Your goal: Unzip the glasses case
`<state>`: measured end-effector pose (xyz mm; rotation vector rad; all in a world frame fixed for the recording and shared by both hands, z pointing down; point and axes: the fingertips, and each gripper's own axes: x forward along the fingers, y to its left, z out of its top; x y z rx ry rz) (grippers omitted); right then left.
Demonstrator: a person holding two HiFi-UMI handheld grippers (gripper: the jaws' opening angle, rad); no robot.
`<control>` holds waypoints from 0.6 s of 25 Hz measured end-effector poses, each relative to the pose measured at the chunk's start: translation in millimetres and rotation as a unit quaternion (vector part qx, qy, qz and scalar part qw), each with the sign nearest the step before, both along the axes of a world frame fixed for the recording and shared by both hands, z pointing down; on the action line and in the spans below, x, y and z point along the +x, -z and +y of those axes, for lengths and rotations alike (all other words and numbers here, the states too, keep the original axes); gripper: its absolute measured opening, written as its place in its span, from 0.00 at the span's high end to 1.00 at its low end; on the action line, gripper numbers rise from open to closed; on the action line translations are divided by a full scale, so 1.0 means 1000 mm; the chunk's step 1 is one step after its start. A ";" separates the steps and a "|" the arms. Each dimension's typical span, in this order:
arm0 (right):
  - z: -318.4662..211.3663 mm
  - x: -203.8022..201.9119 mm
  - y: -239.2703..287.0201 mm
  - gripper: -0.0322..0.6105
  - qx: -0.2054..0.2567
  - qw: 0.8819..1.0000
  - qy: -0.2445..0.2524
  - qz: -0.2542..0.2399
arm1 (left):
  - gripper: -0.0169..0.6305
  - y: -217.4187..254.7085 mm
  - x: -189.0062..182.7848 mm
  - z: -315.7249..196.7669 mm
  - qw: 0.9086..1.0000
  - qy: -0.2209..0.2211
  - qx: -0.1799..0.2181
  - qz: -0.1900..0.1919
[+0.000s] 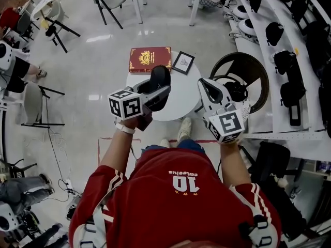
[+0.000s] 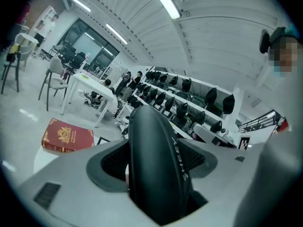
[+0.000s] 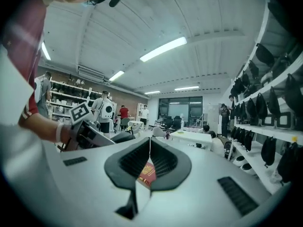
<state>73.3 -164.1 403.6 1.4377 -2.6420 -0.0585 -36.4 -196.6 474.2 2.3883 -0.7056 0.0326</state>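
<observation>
Glasses case (image 1: 158,82) — black, standing on edge — sits clamped between the wide-spread jaws of the left gripper (image 1: 161,89), held over the 9 o'clock side of the round white table (image 1: 182,101). The case looks closed; its zip cannot be made out. The right gripper (image 3: 150,142) has its jaw tips together on nothing. A red book (image 1: 150,59) lies at the table's 12 o'clock — a small frame (image 1: 183,62) at 1 o'clock.

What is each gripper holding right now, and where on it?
Left gripper clamps the black oval glasses case across its broad faces; right gripper holds nothing, jaws shut.
</observation>
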 end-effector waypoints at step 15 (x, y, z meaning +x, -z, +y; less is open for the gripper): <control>-0.003 0.023 -0.027 0.92 -0.031 0.999 -0.012 0.010 | 0.48 -0.115 0.027 -0.047 0.996 0.019 -0.074 -0.040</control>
